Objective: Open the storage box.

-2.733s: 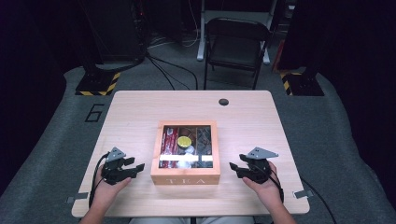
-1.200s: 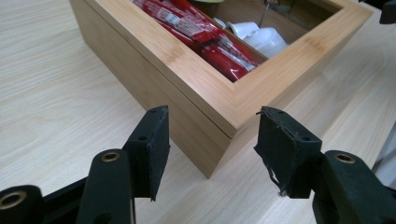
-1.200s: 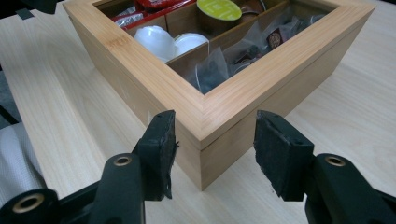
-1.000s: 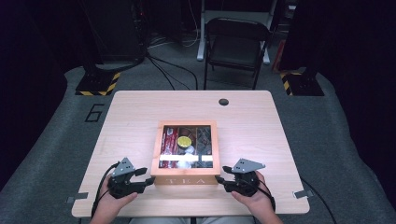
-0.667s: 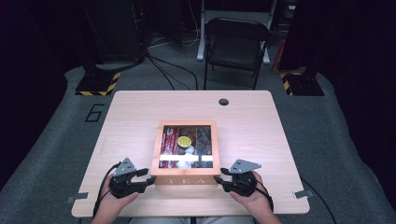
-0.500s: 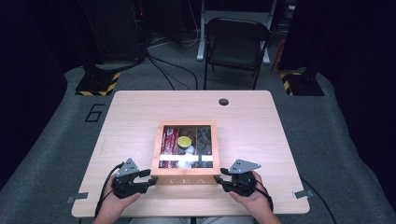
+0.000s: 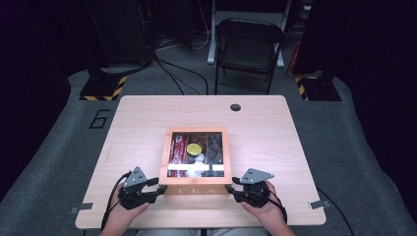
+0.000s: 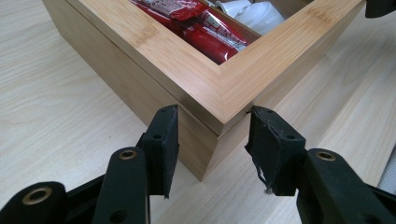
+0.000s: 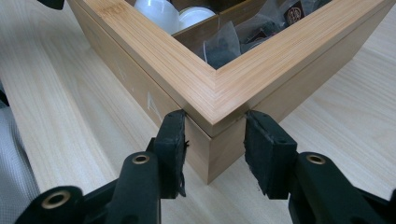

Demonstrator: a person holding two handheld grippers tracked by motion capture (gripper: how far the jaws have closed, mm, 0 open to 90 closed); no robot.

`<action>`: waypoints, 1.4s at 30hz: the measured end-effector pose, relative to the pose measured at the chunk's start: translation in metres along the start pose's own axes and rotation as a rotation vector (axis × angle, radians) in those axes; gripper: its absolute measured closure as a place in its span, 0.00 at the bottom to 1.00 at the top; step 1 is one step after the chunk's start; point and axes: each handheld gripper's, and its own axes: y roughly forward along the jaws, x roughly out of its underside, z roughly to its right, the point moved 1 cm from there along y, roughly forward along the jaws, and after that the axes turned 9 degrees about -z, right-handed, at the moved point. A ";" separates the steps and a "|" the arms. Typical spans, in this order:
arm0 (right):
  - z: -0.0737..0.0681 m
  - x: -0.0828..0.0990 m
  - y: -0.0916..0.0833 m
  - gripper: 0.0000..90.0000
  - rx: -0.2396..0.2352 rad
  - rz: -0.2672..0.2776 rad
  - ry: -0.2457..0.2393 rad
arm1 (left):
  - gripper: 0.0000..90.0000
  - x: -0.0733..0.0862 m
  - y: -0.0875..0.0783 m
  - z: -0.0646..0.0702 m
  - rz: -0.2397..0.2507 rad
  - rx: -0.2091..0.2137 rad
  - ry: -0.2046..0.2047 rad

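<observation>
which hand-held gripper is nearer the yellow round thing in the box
Left, slightly. The left hand-held gripper straddles the box's near-left corner; the right hand-held gripper straddles its near-right corner. The yellow disc sits left of centre.

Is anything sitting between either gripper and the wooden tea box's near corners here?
Nothing visible. The left gripper and right gripper each straddle a near corner of the tea box, jaws open just under the lid's edge.

A wooden tea box [image 7: 196, 183] with a glass lid stands on the light wooden table [image 7: 137, 123]. The left gripper [image 7: 156, 189] is at its near left corner, the right gripper [image 7: 233, 189] at its near right corner. A dark folding chair [image 7: 248, 46] stands beyond the far edge.
</observation>
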 end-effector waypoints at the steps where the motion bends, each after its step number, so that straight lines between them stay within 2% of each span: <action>1: 0.000 0.000 0.000 0.65 0.000 -0.001 0.000 | 0.59 0.000 0.000 0.000 0.002 -0.004 0.003; 10: 0.000 -0.001 -0.001 0.66 0.004 0.017 0.007 | 0.59 -0.003 -0.002 0.002 0.016 -0.019 0.023; 18: 0.000 -0.004 -0.002 0.65 0.009 0.032 0.010 | 0.58 -0.006 -0.002 0.003 0.031 -0.016 0.005; 30: 0.000 -0.010 0.002 0.56 0.004 0.035 0.043 | 0.48 -0.014 0.002 0.006 0.033 -0.034 -0.006; 37: 0.001 -0.016 0.002 0.55 -0.001 0.044 0.055 | 0.48 -0.019 -0.001 0.004 0.035 -0.008 -0.024; 42: 0.002 -0.020 0.000 0.55 -0.013 0.026 0.056 | 0.48 -0.022 -0.003 0.003 0.017 -0.001 -0.022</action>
